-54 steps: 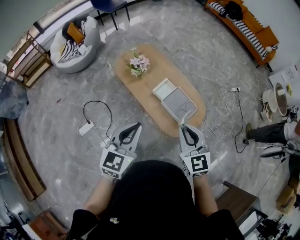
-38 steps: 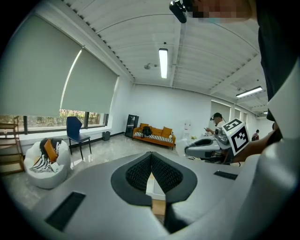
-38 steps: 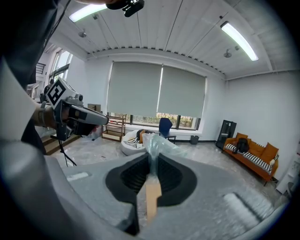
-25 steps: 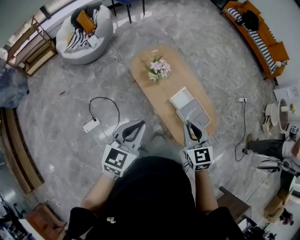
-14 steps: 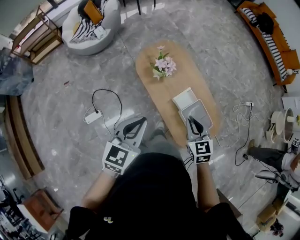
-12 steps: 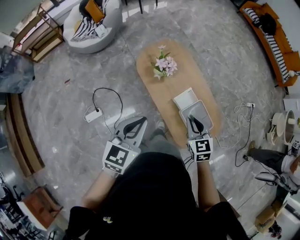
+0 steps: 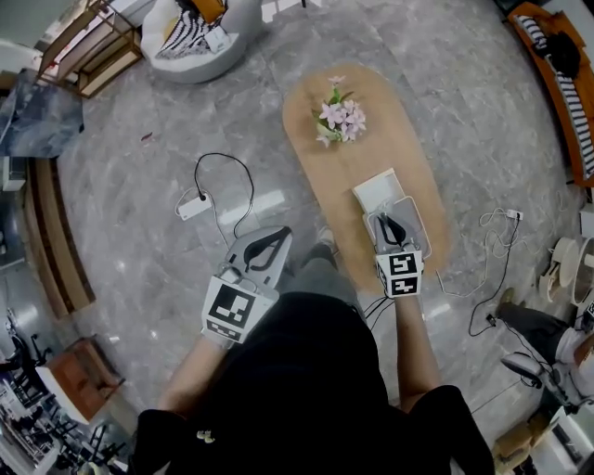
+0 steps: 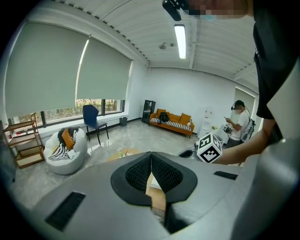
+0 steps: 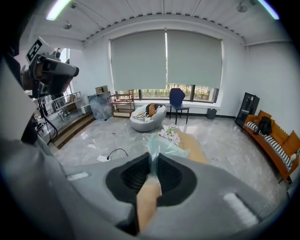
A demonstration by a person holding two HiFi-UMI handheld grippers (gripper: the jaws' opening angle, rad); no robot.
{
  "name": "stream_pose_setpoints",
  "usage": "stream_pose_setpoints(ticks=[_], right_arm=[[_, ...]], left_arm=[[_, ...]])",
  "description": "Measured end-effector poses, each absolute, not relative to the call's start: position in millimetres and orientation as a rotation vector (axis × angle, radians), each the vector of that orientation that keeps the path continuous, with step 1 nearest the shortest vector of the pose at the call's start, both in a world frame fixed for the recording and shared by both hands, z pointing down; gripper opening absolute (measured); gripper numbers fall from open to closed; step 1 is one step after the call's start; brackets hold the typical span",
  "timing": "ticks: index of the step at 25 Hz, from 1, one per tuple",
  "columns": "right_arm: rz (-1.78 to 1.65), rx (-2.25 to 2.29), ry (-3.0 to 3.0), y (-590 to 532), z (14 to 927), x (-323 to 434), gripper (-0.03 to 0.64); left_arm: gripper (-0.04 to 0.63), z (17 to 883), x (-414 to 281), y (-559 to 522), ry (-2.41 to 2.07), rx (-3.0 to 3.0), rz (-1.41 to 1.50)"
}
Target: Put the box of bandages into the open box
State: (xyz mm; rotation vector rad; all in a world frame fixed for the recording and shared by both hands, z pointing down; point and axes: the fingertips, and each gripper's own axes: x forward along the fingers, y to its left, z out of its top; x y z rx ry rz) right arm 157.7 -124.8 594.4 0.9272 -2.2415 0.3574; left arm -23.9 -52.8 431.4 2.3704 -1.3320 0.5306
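Note:
An oval wooden table (image 7: 325, 176) carries a shallow grey open box (image 7: 415, 215) with a white box part (image 7: 373, 188) against its far side. My right gripper (image 7: 385, 219) hangs over the grey box, shut on a thin pale green packet (image 9: 161, 145) that sticks out ahead of the jaws (image 9: 153, 158); it looks like the box of bandages. The packet itself cannot be made out in the head view. My left gripper (image 7: 278, 235) is over the floor left of the table, its pads (image 8: 140, 171) meeting with nothing between them.
Pink flowers (image 7: 340, 116) stand at the table's far end. A power strip with a black cable (image 7: 195, 206) lies on the floor at left, more cables (image 7: 497, 232) at right. A beanbag (image 7: 200, 28), shelves (image 7: 88, 46) and an orange sofa (image 7: 557, 56) ring the room.
My right gripper has gone forward and down, from the table's near edge to over the grey box. The left gripper has drifted a little forward beside the table.

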Motion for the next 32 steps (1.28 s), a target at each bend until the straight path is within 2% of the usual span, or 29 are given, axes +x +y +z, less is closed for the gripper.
stream_pose_setpoints(ticks=[32], right_arm=[[0.490, 0.595, -1.994, -170.6, 839.3, 186.2, 0.032]], left_arm=[[0.014, 496.3, -4.9, -31.7, -1.453, 2.037, 0.662]])
